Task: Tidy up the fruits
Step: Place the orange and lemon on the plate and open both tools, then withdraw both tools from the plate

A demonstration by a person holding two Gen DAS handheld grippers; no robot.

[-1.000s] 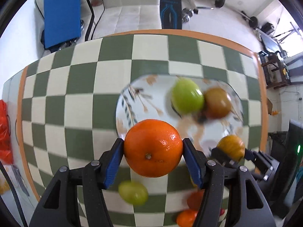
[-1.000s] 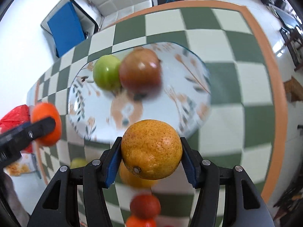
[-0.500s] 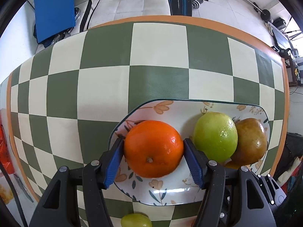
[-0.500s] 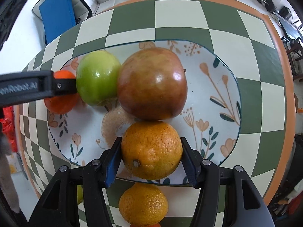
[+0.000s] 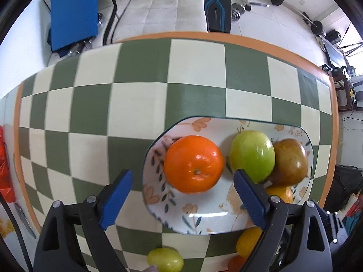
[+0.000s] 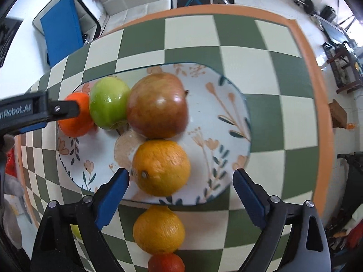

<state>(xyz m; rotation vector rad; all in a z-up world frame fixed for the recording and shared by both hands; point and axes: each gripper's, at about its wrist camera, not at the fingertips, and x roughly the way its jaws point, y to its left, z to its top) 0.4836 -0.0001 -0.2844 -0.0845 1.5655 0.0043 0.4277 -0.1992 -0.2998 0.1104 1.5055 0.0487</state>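
A floral white plate [image 5: 204, 224] [image 6: 226, 113] sits on the checkered table. On it lie a bright orange mandarin [image 5: 193, 163] [image 6: 76, 120], a green apple [image 5: 251, 155] [image 6: 109, 103], a red-brown apple [image 5: 289, 162] [image 6: 157, 105] and a yellow-orange orange [image 6: 161, 167] [image 5: 279, 193]. My left gripper [image 5: 181, 198] is open, its blue pads either side of the mandarin and just behind it. My right gripper [image 6: 180, 196] is open, just behind the orange, which rests on the plate.
Off the plate near me lie another orange [image 6: 158, 229] [image 5: 248, 241], a red fruit [image 6: 166, 263] and a green fruit [image 5: 165, 259]. The table's orange edge [image 6: 317, 104] runs along the right. A white sofa [image 5: 168, 9] and gym weights stand beyond the table.
Both grippers opened and let go of their fruit: the mandarin and the orange now rest on the plate. Both grippers drew back slightly.
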